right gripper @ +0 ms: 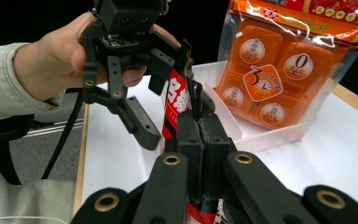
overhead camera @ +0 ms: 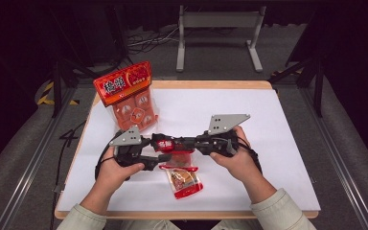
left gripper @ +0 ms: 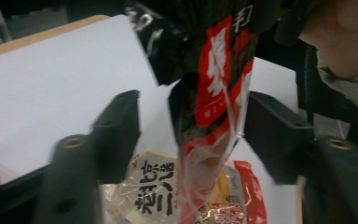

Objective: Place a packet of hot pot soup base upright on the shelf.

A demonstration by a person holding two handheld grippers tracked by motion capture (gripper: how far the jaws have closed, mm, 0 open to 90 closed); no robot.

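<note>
The left gripper (overhead camera: 159,154) has jaws apart, flanking the red-black snack packet (left gripper: 209,107) hanging at twelve o'clock, long axis upright; the right gripper (right gripper: 200,135) at three o'clock clamps its edge

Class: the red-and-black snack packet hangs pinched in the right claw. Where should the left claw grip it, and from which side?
Grip the red-and-black snack packet on its free flat end, opposite the right claw. Bring the left claw in end-on, one jaw on each broad face: the packet is thin and flat, and already sits between those open jaws.
</note>
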